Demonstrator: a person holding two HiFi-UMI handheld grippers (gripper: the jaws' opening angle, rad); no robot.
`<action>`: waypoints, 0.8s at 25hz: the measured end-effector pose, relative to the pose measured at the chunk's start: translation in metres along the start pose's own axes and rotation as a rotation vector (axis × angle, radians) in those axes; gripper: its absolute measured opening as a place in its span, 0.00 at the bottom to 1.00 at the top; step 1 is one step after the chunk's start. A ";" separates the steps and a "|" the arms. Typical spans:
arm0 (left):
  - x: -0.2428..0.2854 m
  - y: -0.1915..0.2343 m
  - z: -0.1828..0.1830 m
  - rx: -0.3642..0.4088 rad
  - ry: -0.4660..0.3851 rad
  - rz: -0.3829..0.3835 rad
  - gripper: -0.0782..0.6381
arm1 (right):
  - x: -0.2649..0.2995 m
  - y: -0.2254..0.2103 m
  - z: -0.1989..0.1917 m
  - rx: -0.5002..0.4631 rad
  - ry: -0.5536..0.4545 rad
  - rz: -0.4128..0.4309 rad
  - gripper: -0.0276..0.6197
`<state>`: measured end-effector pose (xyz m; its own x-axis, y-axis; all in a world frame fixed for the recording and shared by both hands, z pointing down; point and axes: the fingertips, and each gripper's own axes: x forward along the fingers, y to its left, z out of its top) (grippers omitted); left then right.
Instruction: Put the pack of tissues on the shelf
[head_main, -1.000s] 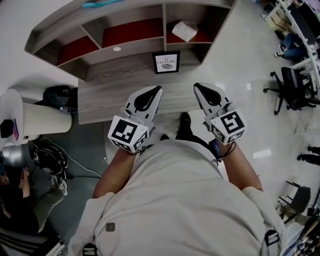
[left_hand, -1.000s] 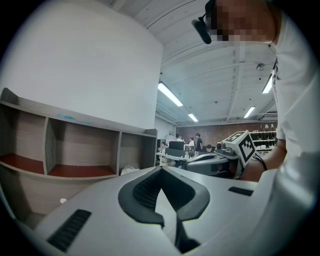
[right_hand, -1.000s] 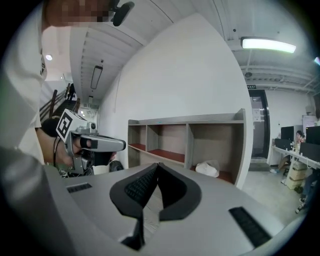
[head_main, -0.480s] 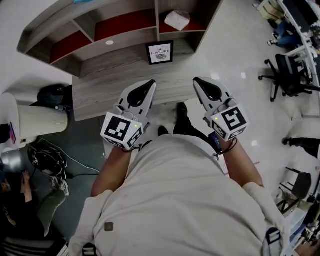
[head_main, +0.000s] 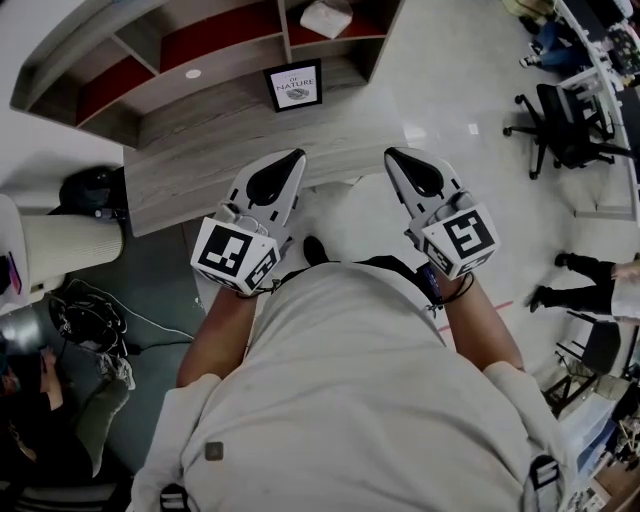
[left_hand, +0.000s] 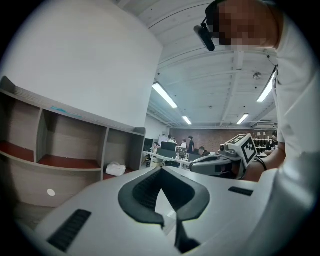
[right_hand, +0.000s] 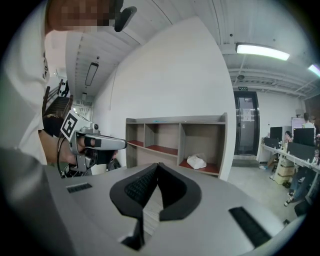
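The white pack of tissues lies in the right-hand compartment of the wooden shelf, on its red floor. It shows too in the left gripper view and the right gripper view. My left gripper and right gripper are held side by side in front of my body, well short of the shelf. Both are shut, tips touching, with nothing between them. Each sees the other: the right gripper and the left gripper.
A grey wooden desk lies below the shelf with a framed picture on it. A white ribbed cylinder and cables sit at the left. An office chair and a walking person are at the right.
The shelf, desk and picture have slid up and left in the head view, so I have backed away. Both grippers stay shut and empty, in much the same pose.
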<state>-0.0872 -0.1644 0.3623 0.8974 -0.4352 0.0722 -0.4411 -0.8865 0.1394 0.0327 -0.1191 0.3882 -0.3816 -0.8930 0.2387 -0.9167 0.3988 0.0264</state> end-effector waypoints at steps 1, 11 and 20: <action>0.003 -0.006 0.001 0.001 0.002 0.000 0.13 | -0.006 -0.003 -0.001 0.003 -0.001 -0.001 0.07; 0.043 -0.085 0.001 -0.007 0.005 0.031 0.13 | -0.091 -0.050 -0.021 0.018 -0.011 0.012 0.07; 0.067 -0.179 -0.009 0.010 0.010 0.064 0.13 | -0.184 -0.085 -0.040 0.014 -0.053 0.044 0.07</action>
<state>0.0521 -0.0339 0.3514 0.8675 -0.4893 0.0902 -0.4972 -0.8587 0.1244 0.1851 0.0197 0.3813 -0.4269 -0.8847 0.1873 -0.9003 0.4352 0.0037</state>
